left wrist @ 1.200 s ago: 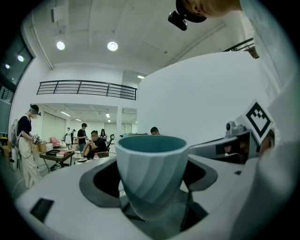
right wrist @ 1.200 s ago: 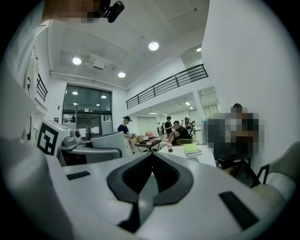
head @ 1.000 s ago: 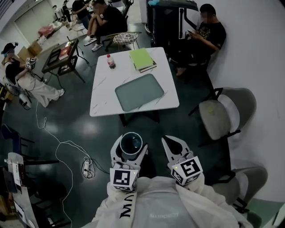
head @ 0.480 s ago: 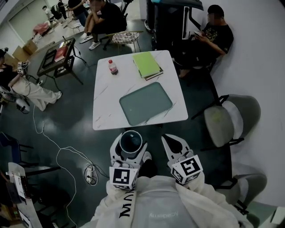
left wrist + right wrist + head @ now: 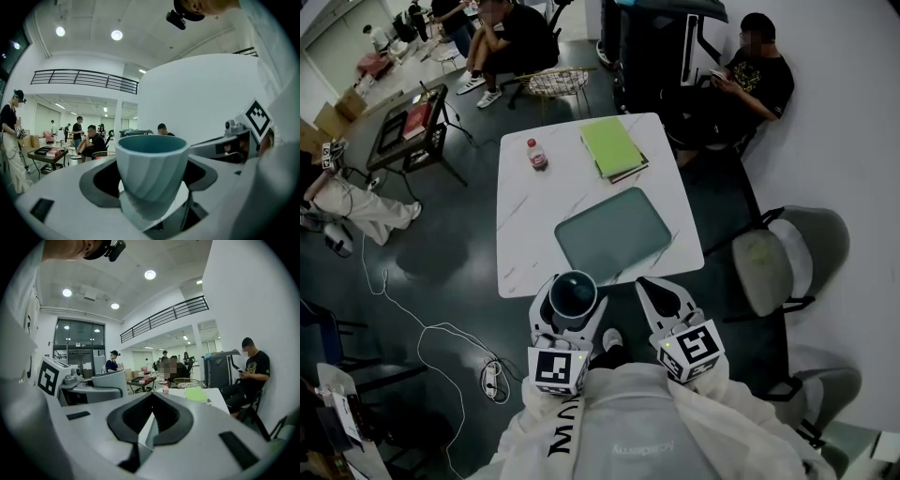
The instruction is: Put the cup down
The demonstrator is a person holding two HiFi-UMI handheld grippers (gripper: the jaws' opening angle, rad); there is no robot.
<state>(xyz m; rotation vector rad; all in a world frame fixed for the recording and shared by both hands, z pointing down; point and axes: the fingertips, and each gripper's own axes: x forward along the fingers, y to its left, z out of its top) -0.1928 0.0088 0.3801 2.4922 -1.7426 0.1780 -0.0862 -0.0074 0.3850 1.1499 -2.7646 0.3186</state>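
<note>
A pale blue ribbed cup (image 5: 573, 294) (image 5: 152, 171) stands upright between the jaws of my left gripper (image 5: 573, 302) (image 5: 152, 187), which is shut on it. The cup hangs in the air just short of the near edge of the white marble table (image 5: 534, 220). Beside it, my right gripper (image 5: 651, 286) (image 5: 152, 397) is shut with nothing in it, its tips at the table's near edge. From the right gripper view the cup (image 5: 110, 383) shows at the left.
On the table lie a grey-green tray (image 5: 614, 234), a green book (image 5: 612, 146) and a small bottle (image 5: 537, 155). A grey chair (image 5: 780, 258) stands at the right. A cable and power strip (image 5: 491, 376) lie on the floor at the left. People sit beyond the table.
The table has come closer to both grippers in the head view. The cup stays held in my left gripper, and the right gripper stays shut.
</note>
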